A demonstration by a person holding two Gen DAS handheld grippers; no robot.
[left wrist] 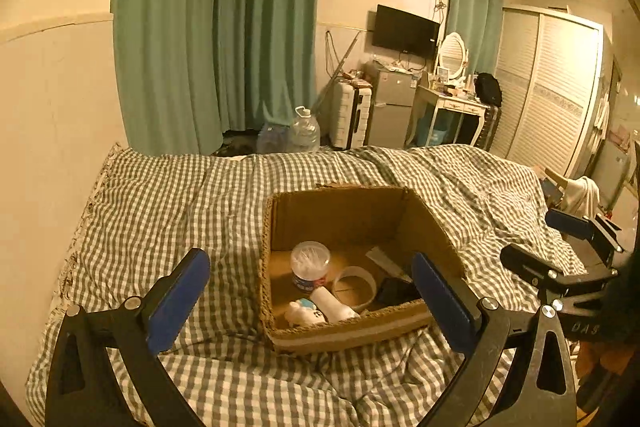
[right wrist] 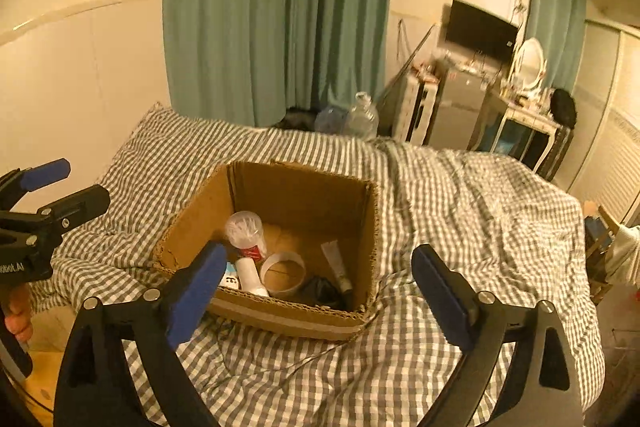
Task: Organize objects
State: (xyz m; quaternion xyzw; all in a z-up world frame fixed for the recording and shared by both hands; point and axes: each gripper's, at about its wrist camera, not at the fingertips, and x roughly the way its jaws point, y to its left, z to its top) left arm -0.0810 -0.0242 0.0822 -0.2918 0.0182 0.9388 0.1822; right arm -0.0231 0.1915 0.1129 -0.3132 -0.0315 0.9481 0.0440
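An open cardboard box (left wrist: 340,215) (right wrist: 304,195) sits on the checked bedspread. In it lie a clear tub of cotton swabs (left wrist: 310,263) (right wrist: 245,227), a tape roll (left wrist: 355,285) (right wrist: 283,273), a white bottle (left wrist: 334,305) (right wrist: 250,277), a white tube (right wrist: 336,265), a dark object (left wrist: 396,291) (right wrist: 320,291) and a small white and blue item (left wrist: 302,313). My left gripper (left wrist: 312,307) is open and empty, in front of the box. My right gripper (right wrist: 318,297) is open and empty, near the box's front edge. Each gripper shows at the side of the other's view.
The checked bedspread (left wrist: 160,195) (right wrist: 460,211) covers the bed. A wall runs along the left. Beyond the bed stand green curtains (left wrist: 216,27), water jugs (left wrist: 304,131), a suitcase, a small fridge, a dressing table (left wrist: 452,103) and a wardrobe.
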